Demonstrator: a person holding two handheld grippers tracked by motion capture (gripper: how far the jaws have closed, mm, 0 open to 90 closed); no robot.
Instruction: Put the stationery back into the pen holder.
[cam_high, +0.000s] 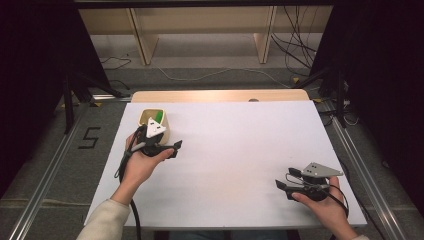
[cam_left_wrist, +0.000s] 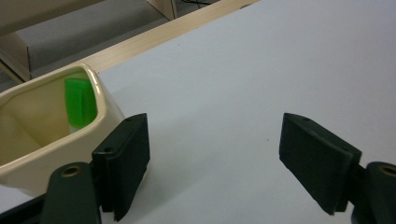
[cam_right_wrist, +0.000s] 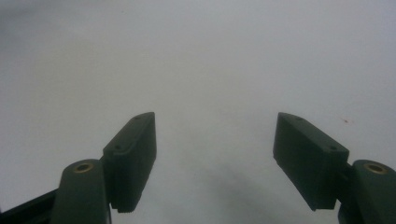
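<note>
A cream square cup (cam_high: 166, 132) stands at the far left of the white table top (cam_high: 235, 145), with a green block (cam_high: 158, 117) leaning inside it. In the left gripper view the cup (cam_left_wrist: 28, 168) is just left of my left jaw, and the green block (cam_left_wrist: 79, 100) rests against its far wall. My left gripper (cam_high: 174, 149) (cam_left_wrist: 215, 126) is open and holds nothing; it lies beside the cup, pointing right. Near the front right corner, my right gripper (cam_high: 286, 178) (cam_right_wrist: 215, 119) is also open, above bare white surface.
A wooden strip (cam_high: 220, 95) borders the table's far edge. Beyond it are shelf legs (cam_high: 142, 42) and loose cables (cam_high: 295, 50) on the floor. Metal rails (cam_high: 45, 175) run along both sides, and a "5" mark (cam_high: 89, 137) is on the floor at the left.
</note>
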